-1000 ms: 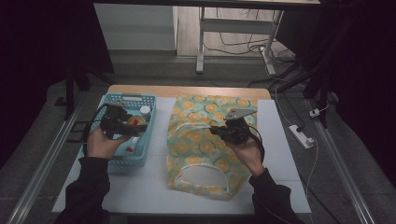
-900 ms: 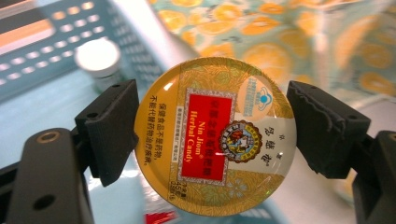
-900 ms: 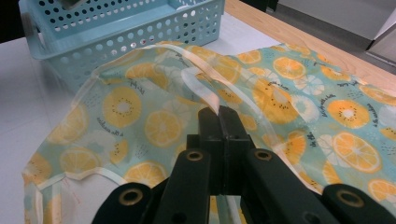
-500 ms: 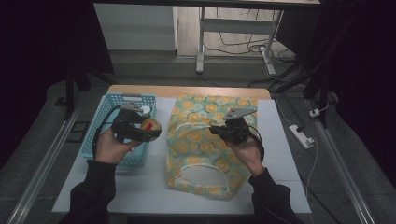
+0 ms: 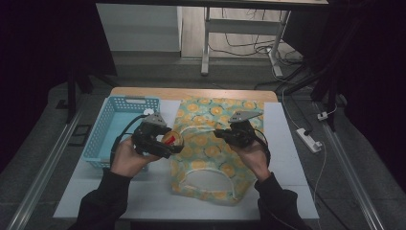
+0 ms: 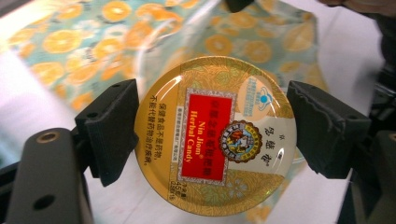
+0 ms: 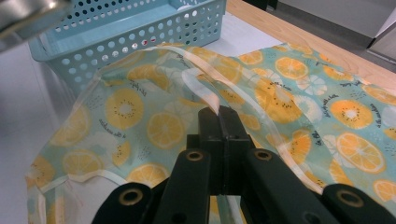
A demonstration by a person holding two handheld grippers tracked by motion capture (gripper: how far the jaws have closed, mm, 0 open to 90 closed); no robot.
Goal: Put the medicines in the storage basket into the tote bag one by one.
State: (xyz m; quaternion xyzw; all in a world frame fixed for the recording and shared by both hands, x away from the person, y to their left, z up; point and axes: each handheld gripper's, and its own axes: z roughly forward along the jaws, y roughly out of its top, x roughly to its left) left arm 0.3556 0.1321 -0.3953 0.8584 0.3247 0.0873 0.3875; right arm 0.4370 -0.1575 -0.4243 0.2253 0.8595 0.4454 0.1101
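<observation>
Left tool [image 5: 165, 143], now over bag [image 5: 210, 163], clamping round glossy tin [image 6: 215, 135]; right tool [image 7: 219, 123] pinching clear strap [image 7: 201, 88].

The basket [image 5: 111, 125] stands on the table [image 5: 297, 187] at the left, with the bag [image 5: 218, 179] lying just beside it at the right. The left gripper [image 5: 176, 143] holds the tin [image 5: 171, 139] over the bag's left edge; the right gripper [image 5: 221, 133] is above the bag's middle

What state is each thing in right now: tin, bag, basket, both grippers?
Candy tin: lid on, held off the table at the bag's edge.
Bag: lying on the table, top layer lifted.
Basket: upright on the table.
Left gripper: shut on the tin.
Right gripper: shut on the bag's clear handle.
</observation>
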